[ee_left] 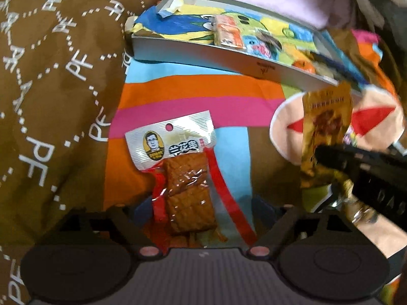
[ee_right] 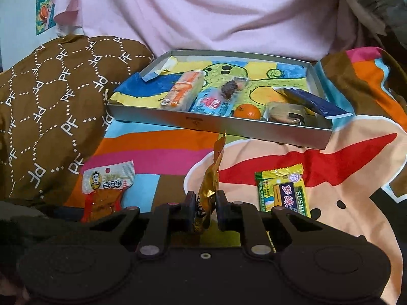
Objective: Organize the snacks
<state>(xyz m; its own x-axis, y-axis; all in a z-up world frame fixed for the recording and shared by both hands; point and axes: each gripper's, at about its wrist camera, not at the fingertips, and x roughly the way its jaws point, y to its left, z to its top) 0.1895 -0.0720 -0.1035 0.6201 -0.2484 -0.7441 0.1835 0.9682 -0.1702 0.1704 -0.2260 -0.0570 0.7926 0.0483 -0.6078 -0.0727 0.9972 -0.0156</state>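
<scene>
A silver-topped tofu snack packet (ee_left: pixel 183 175) lies flat on the striped cloth, between the fingers of my left gripper (ee_left: pixel 201 206), which stands open around its lower end. My right gripper (ee_right: pixel 206 203) is shut on a gold foil packet (ee_right: pixel 212 178) and holds it upright above the cloth, in front of the tray. From the left wrist view the same gold foil packet (ee_left: pixel 325 132) and right gripper (ee_left: pixel 328 162) appear at the right. The grey tray (ee_right: pixel 178 119) holds an orange packet (ee_right: pixel 183 89), a blue packet (ee_right: pixel 213 104), a mandarin (ee_right: pixel 247 111) and other snacks.
A green and yellow packet (ee_right: pixel 282 190) lies on the cloth right of my right gripper. A brown patterned quilt (ee_right: pixel 51 96) rises on the left. Pink fabric (ee_right: pixel 203 12) hangs behind the tray. A hand with a ring (ee_left: pixel 363 216) shows at the lower right.
</scene>
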